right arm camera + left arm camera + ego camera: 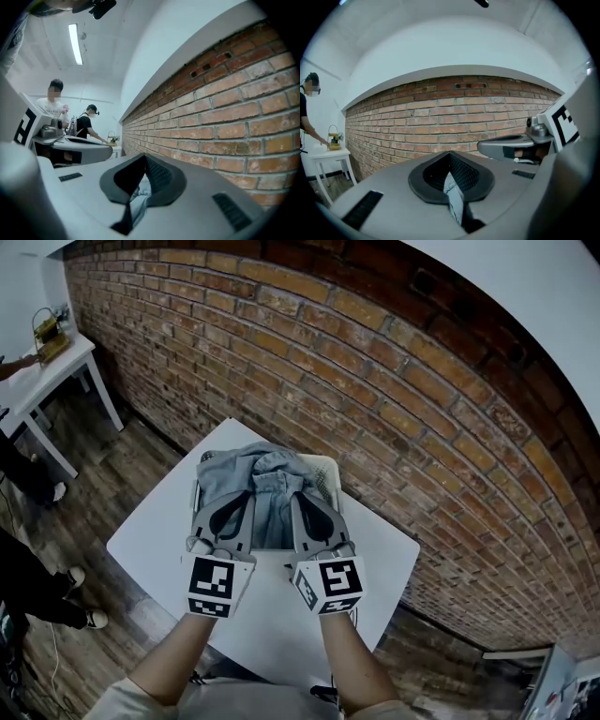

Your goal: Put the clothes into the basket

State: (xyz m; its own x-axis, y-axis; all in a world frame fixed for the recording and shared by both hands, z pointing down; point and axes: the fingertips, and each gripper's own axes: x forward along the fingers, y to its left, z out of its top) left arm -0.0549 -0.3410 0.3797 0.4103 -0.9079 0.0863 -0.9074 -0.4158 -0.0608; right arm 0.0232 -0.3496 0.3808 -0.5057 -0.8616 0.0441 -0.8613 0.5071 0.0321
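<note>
A light blue denim garment [267, 486] is bunched over a white basket [329, 468] on a white table [159, 535] in the head view. My left gripper [242, 502] and right gripper [300, 504] reach side by side into the cloth, both pointing level towards the brick wall. In the left gripper view the left gripper [452, 174] is shut on a strip of pale cloth [455, 200]. The right gripper view has the right gripper [140, 180] shut on a fold of blue denim [139, 193]. The basket's inside is hidden by the garment.
A red brick wall [375, 362] runs close behind the table. At the far left stands a white side table [37, 371] with a yellow object [49, 332] on it. People stand on the wood floor [103, 484] at the left edge.
</note>
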